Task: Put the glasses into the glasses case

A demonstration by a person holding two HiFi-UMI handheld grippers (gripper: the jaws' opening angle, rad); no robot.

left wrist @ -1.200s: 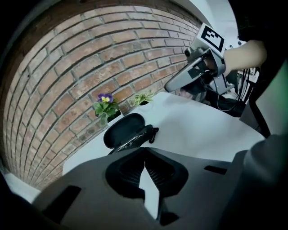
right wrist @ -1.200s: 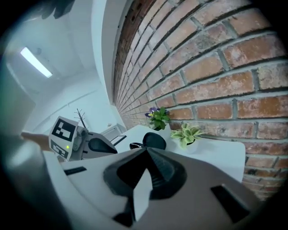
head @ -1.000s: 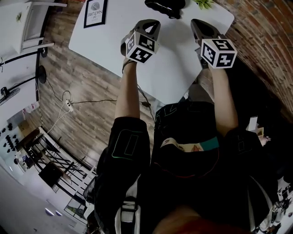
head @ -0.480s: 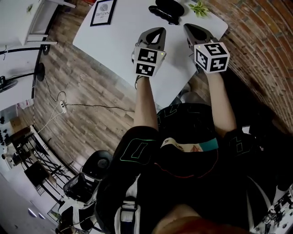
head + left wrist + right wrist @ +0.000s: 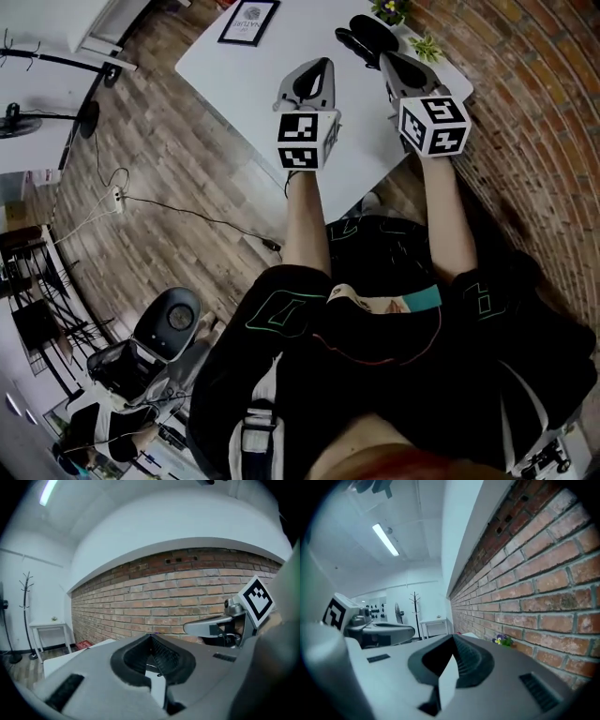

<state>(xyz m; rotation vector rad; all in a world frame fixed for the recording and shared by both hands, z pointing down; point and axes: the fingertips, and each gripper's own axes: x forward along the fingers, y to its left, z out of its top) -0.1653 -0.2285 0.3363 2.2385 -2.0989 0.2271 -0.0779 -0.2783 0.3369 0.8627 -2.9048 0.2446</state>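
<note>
Dark glasses and a black case lie together as one black shape [image 5: 367, 37] at the far end of the white table [image 5: 244, 80]; I cannot tell them apart. My left gripper [image 5: 321, 65] hovers over the table's middle, shut and empty, a short way short of that shape. My right gripper [image 5: 386, 58] is beside it, shut and empty, its tip close to the black shape. In the left gripper view the left gripper [image 5: 151, 637] points at the brick wall, with the right gripper [image 5: 220, 626] at its right. The right gripper [image 5: 452, 637] looks along the wall.
A framed print [image 5: 248, 21] lies at the table's far left. Small plants [image 5: 427, 47] stand by the brick wall [image 5: 525, 103] on the right. A cable [image 5: 159, 211] crosses the wooden floor, with a fan [image 5: 173, 319] lower left. A coat stand [image 5: 26, 613] and side table [image 5: 50, 629] stand further off.
Both grippers have stayed shut and side by side. The table and black shape have shifted right and lower in the head view, so the gripper tips sit nearer the black shape.
</note>
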